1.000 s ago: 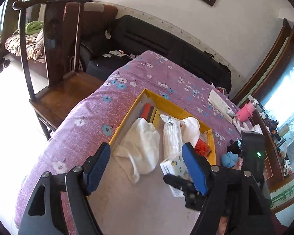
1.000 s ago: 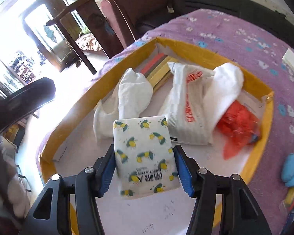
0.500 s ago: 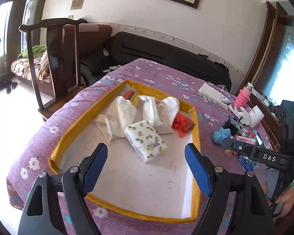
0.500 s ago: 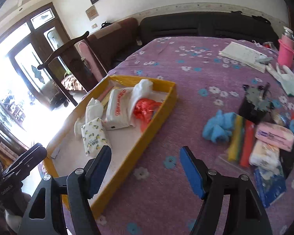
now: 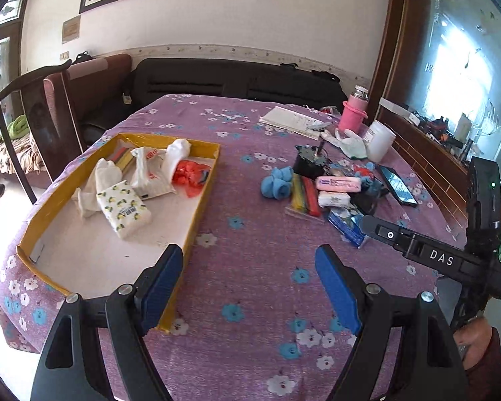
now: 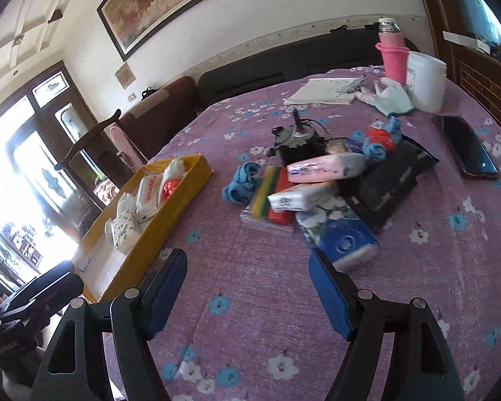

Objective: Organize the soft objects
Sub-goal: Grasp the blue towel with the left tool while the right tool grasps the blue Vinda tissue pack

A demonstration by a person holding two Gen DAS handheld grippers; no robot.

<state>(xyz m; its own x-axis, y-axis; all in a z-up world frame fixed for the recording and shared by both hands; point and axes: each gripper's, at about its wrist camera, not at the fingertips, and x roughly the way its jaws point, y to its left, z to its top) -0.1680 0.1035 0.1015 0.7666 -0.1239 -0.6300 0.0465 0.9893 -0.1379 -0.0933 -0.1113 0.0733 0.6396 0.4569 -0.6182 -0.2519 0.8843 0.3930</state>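
A yellow tray [image 5: 197,220] on the purple flowered tablecloth holds a lemon-print tissue pack [image 5: 123,209], a white cloth [image 5: 98,183], a red-printed white pack [image 5: 148,173], a white sock [image 5: 175,153] and a red bag [image 5: 190,177]. To its right lies a pile: blue cloth [image 6: 243,183], pink tissue pack [image 6: 324,167], white tissue pack [image 6: 300,197], blue tissue pack [image 6: 344,240]. My left gripper [image 5: 250,287] hangs open over the tray's near right corner, empty. My right gripper [image 6: 247,287] is opening, nothing between its jaws, just short of the blue pack.
A black motor [image 6: 299,142], a black box [image 6: 390,183], a phone [image 6: 467,150], a white glove [image 6: 387,98], a pink bottle [image 6: 392,53], a white container [image 6: 426,80] and papers [image 6: 320,92] crowd the table's right side. A wooden chair [image 5: 33,117] and a dark sofa [image 5: 237,80] stand behind.
The right gripper let go of the lemon-print tissue pack in the tray, then swung right toward the pile. The left gripper pulled back from the tray and swung right too.
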